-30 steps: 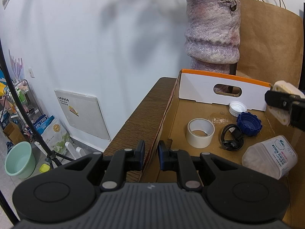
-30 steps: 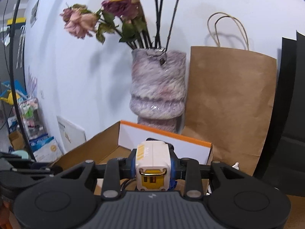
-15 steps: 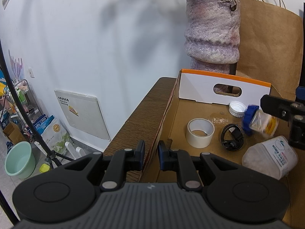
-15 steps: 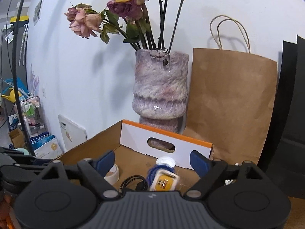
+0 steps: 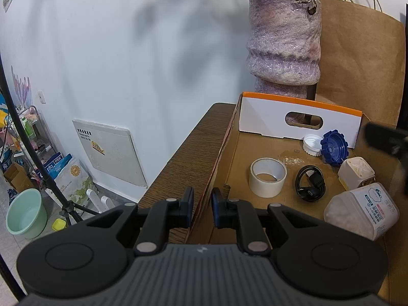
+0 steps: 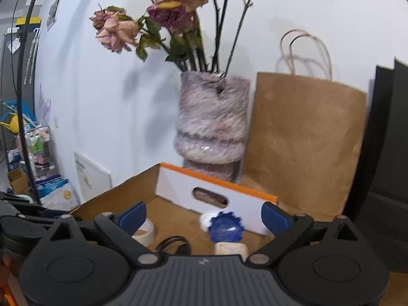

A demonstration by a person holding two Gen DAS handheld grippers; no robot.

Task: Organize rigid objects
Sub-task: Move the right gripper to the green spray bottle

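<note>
So the right gripper [image 6: 204, 215] has its blue pads spread about as wide as they go. The jaws have just been opening, and nothing is pinched between them. Right below that gap, just ahead of the gripper body, the little cream charger block [image 6: 230, 249] sits on the floor of the cardboard box [image 6: 122, 191], on its own, with no pad touching it. Just past the block is the blue ridged cap [image 6: 224, 229], tipped up on edge, with a white cap [image 6: 207, 218] right behind it against the white end panel with the handle slot. Off toward the gripper's left pad there's a roll of white tape [image 6: 144, 233] and a coiled black cable [image 6: 173, 246].

The left gripper [image 5: 201, 210] is pressed nearly together with just a narrow slit between the pads. It's hanging at the near left corner of the box, and the box's side wall edge lines up with that slit, but I can't tell if it's actually pinching the cardboard. From there the tape roll is ahead and slightly right, the cable is right of the tape, and the charger block is further right again, with a white plastic jar [image 5: 362, 210] lying on its side next to it.

Behind the box stands a fuzzy purple vase [image 6: 213, 125] of dried roses, with a brown paper bag [image 6: 306, 137] beside it.
</note>
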